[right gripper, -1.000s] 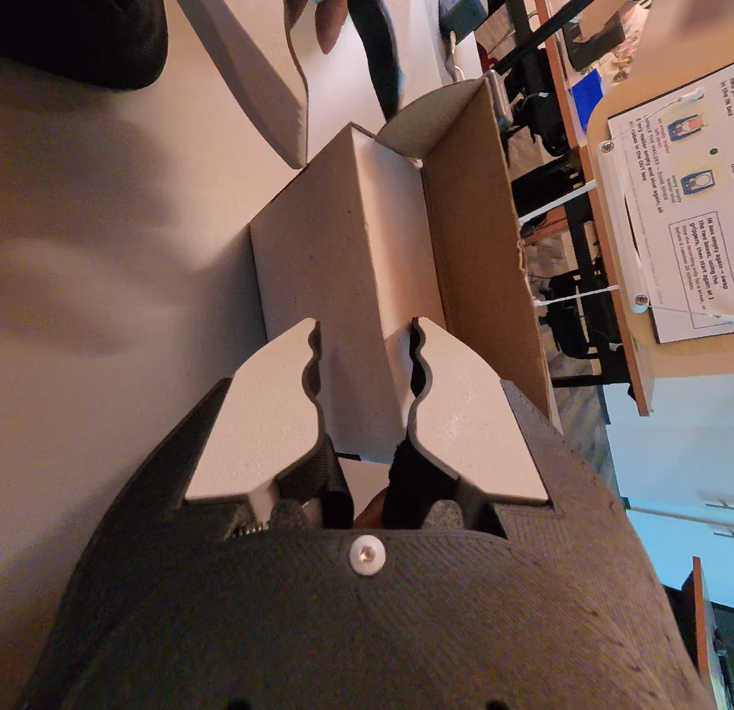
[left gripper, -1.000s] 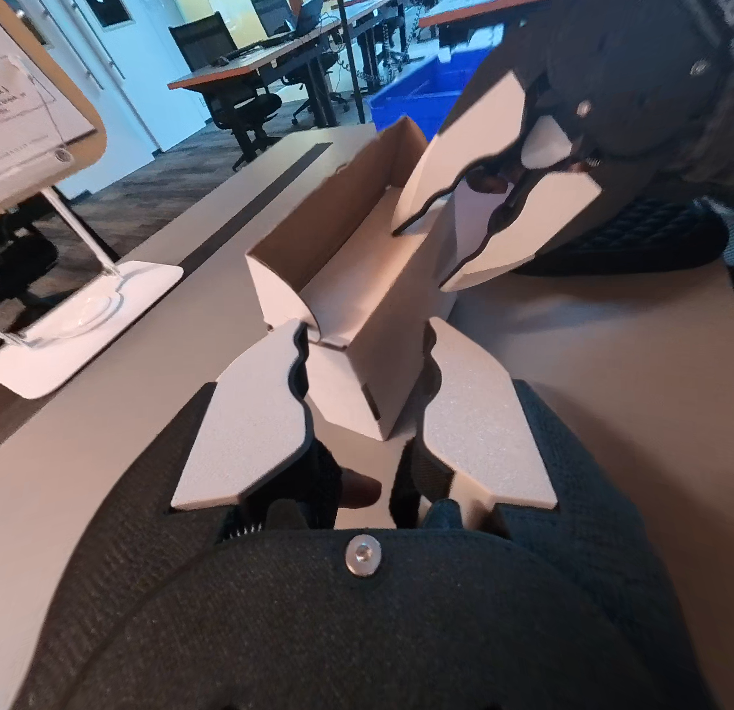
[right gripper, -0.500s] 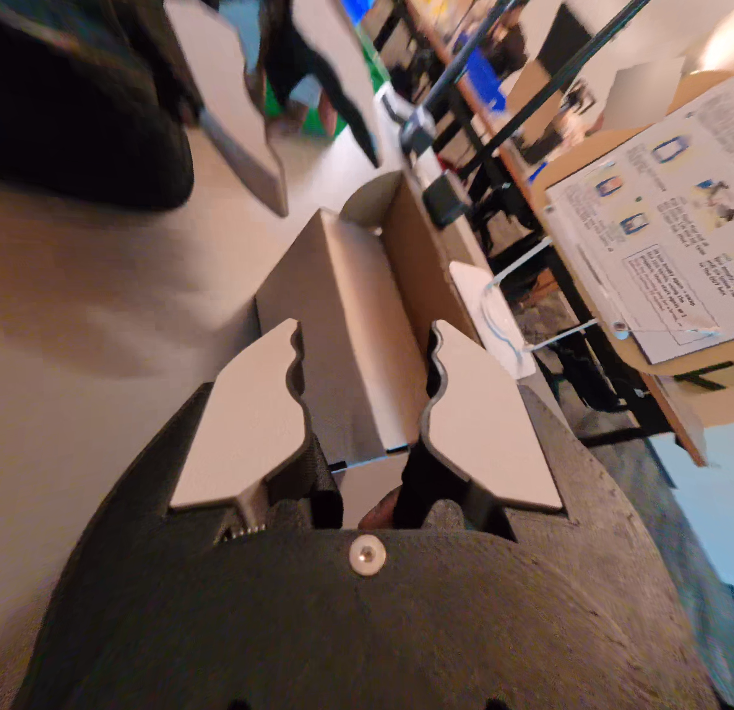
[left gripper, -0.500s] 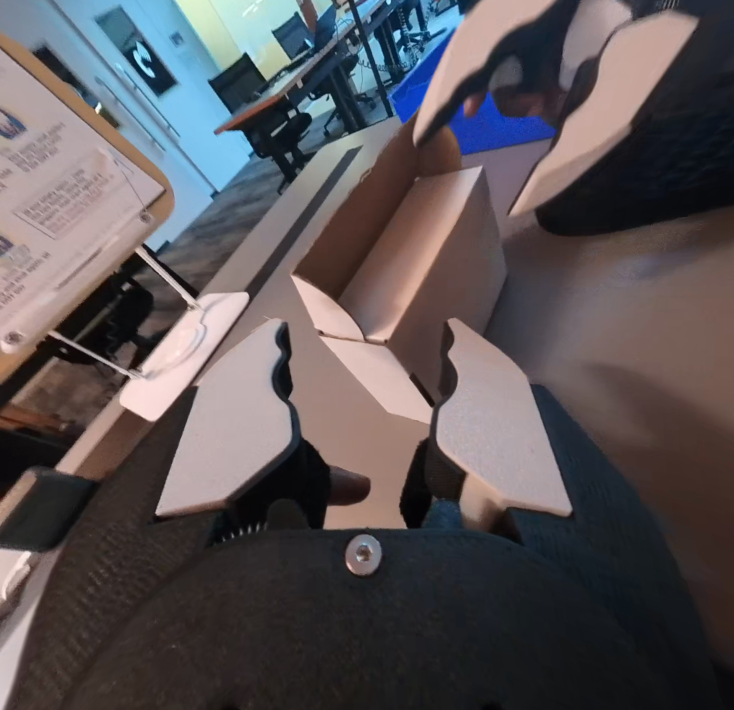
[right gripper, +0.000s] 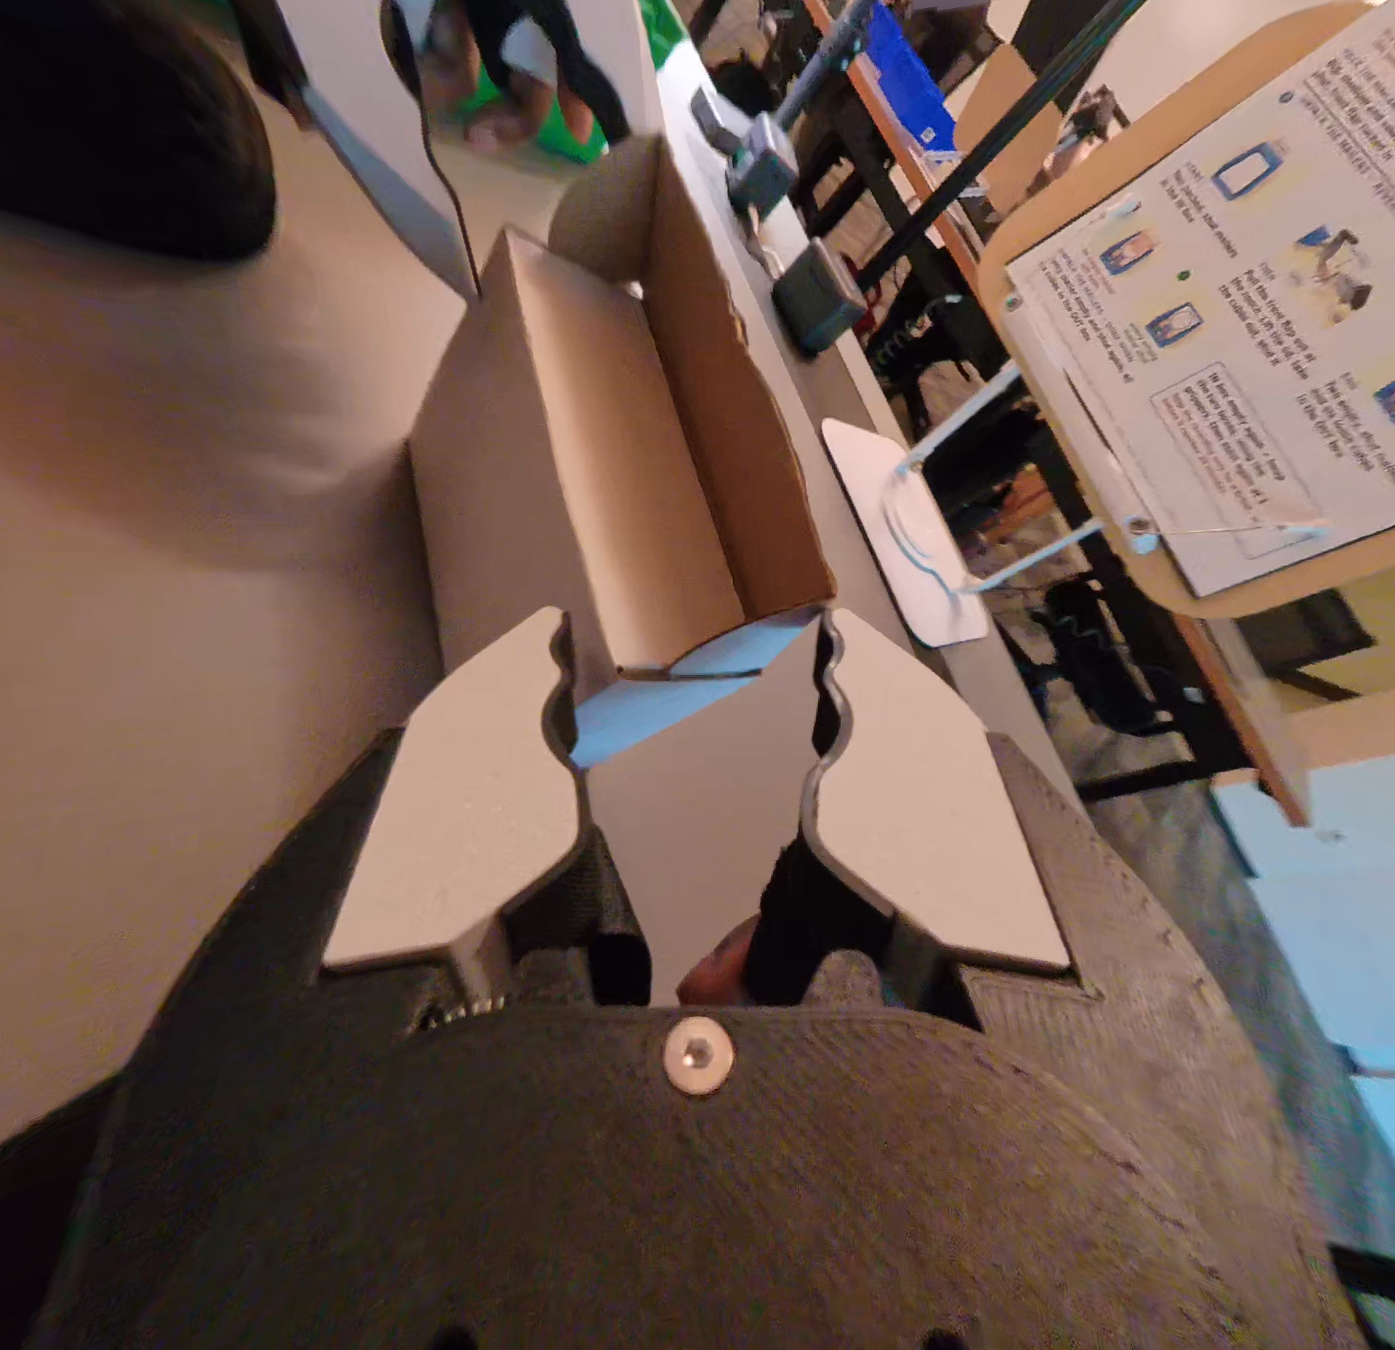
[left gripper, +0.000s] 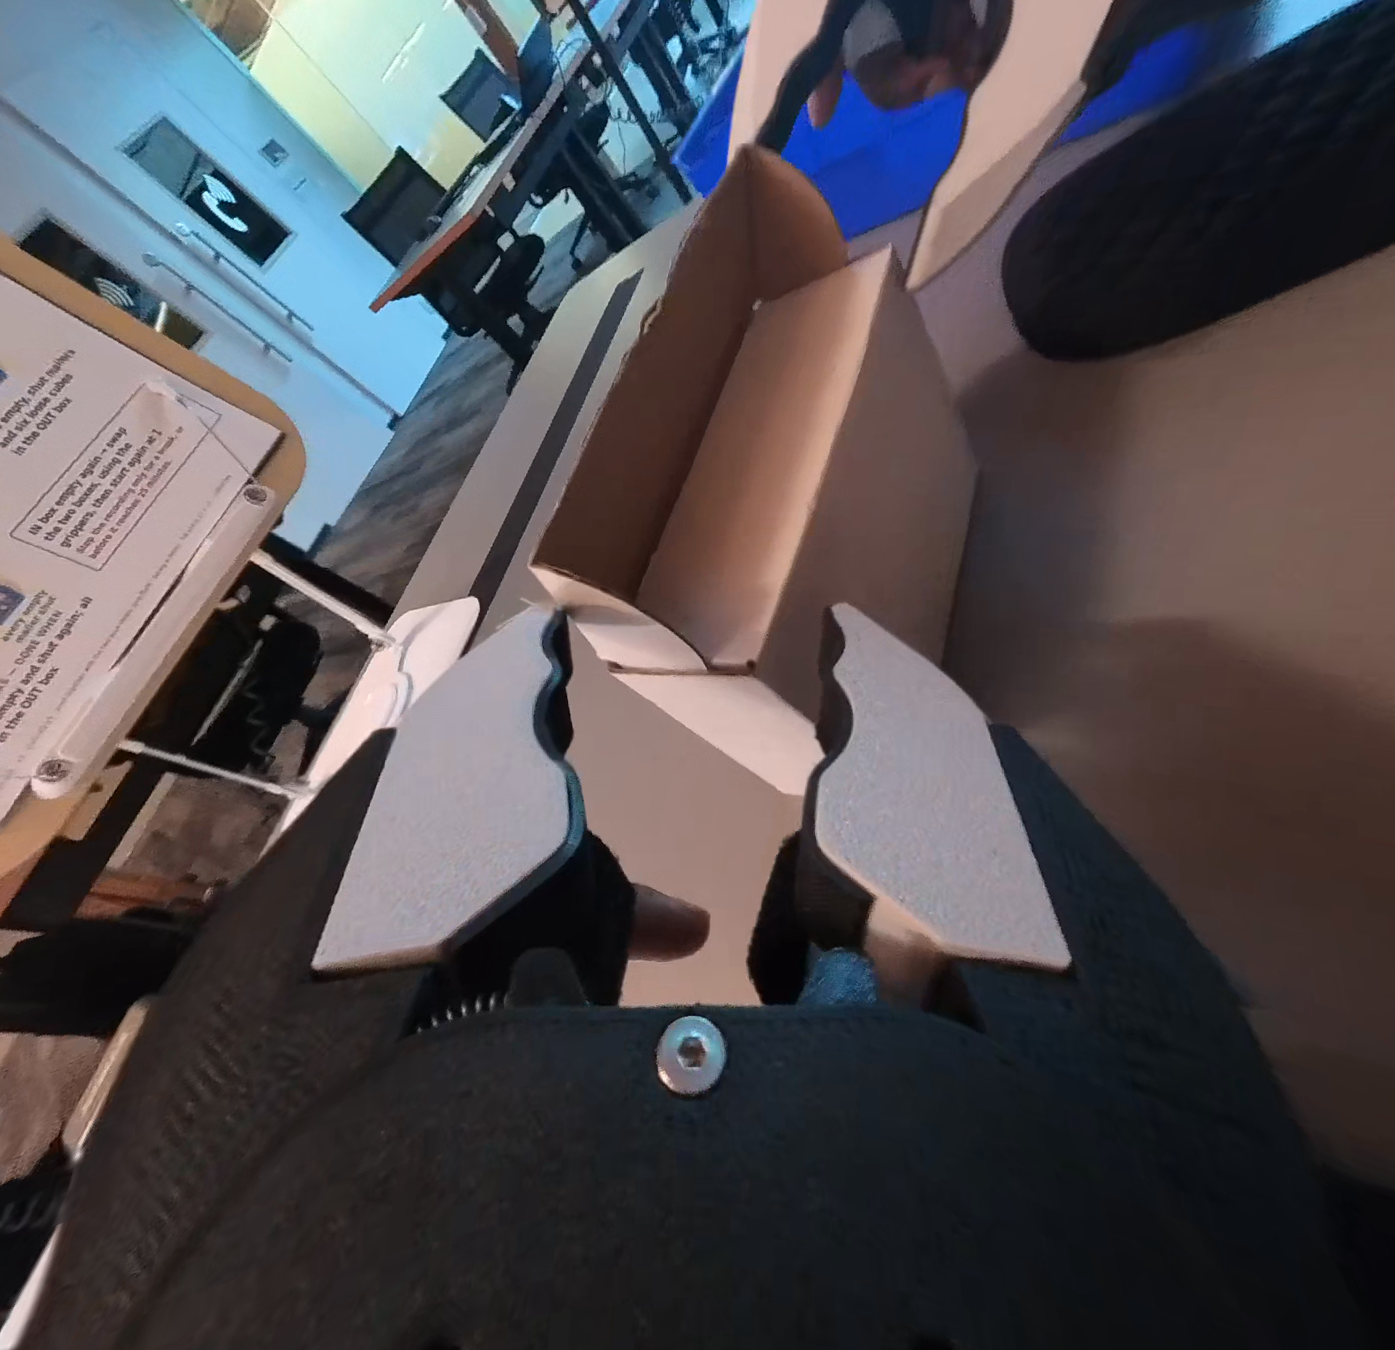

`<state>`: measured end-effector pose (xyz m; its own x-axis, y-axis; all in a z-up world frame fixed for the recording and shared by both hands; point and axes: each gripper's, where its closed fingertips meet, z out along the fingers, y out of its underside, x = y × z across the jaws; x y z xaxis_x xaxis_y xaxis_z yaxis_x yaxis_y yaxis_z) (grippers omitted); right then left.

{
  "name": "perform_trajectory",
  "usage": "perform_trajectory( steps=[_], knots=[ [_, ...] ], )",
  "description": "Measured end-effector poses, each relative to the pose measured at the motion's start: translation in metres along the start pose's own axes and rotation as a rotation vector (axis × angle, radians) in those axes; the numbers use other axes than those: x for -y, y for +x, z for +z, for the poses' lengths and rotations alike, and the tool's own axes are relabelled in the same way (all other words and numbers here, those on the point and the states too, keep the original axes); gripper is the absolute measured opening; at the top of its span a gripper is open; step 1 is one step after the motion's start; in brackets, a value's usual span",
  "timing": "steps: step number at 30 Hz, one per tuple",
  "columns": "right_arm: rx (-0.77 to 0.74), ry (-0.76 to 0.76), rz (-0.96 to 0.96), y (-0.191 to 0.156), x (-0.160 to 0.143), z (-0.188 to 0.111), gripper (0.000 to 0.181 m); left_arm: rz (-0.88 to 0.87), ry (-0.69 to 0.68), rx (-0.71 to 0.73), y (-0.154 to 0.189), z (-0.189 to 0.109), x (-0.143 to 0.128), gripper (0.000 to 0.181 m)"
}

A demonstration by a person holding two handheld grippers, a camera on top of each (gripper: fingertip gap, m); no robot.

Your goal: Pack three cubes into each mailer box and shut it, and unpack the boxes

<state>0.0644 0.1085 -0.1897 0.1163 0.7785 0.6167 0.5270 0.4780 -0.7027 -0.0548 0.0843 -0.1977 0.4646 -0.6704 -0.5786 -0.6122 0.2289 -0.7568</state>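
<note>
Beige tabletop (left gripper: 1177,529) carries my open cardboard mailer box (left gripper: 762,438) lengthwise. My left gripper (left gripper: 694,680) and right gripper (right gripper: 691,672) face its opposite ends, each spread wide, gripping nothing.

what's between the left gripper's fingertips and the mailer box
Nothing but bare table. In the left wrist view the open left gripper points at the near end of the mailer box, whose end flap shows between its fingertips, untouched.

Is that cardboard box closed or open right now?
Open: the brown cardboard mailer box has its lid flap standing up, not folded over.
</note>
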Motion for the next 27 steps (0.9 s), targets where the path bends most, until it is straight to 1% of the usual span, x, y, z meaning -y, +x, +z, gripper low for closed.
perform_trajectory(
  steps=[1,2,7,9,12,14,16,17,19,21,23,27],
  knots=[
    [-0.014,-0.026,-0.035,0.0,-0.004,0.001,0.057,0.006,-0.013,-0.002,0.002,0.0,-0.002,0.062],
    [-0.021,-0.04,-0.061,-0.002,-0.007,0.001,0.057,0.006,-0.014,-0.003,0.003,-0.001,-0.003,0.062],
    [-0.017,-0.047,-0.069,-0.005,-0.01,0.0,0.05,-0.012,-0.018,-0.002,0.004,-0.004,-0.005,0.049],
    [-0.013,-0.056,-0.072,-0.006,-0.011,-0.001,0.047,-0.015,-0.084,-0.044,0.011,-0.003,-0.017,0.042],
    [0.043,-0.081,-0.047,-0.013,-0.016,-0.001,0.037,-0.03,-0.062,-0.036,0.012,-0.005,-0.015,0.041],
    [0.086,-0.035,0.048,-0.016,-0.012,-0.002,0.044,-0.107,-0.007,-0.04,0.009,-0.009,-0.007,0.043],
    [0.142,0.086,0.223,-0.013,0.004,-0.009,0.044,-0.19,0.098,-0.034,0.001,-0.016,0.008,0.042],
    [0.175,0.147,0.306,-0.01,0.012,-0.013,0.041,-0.233,0.144,-0.035,-0.004,-0.019,0.015,0.04],
    [0.203,0.248,0.428,0.001,0.025,-0.02,0.026,-0.321,0.221,-0.047,-0.014,-0.025,0.026,0.03],
    [0.219,0.293,0.539,0.012,0.029,-0.021,0.008,-0.417,0.277,-0.079,-0.021,-0.026,0.033,0.01],
    [0.25,0.307,0.63,0.016,0.03,-0.018,0.001,-0.506,0.29,-0.117,-0.024,-0.023,0.033,0.002],
    [0.296,0.279,0.72,0.012,0.019,-0.007,0.0,-0.598,0.246,-0.176,-0.02,-0.014,0.022,0.0]
  ],
)
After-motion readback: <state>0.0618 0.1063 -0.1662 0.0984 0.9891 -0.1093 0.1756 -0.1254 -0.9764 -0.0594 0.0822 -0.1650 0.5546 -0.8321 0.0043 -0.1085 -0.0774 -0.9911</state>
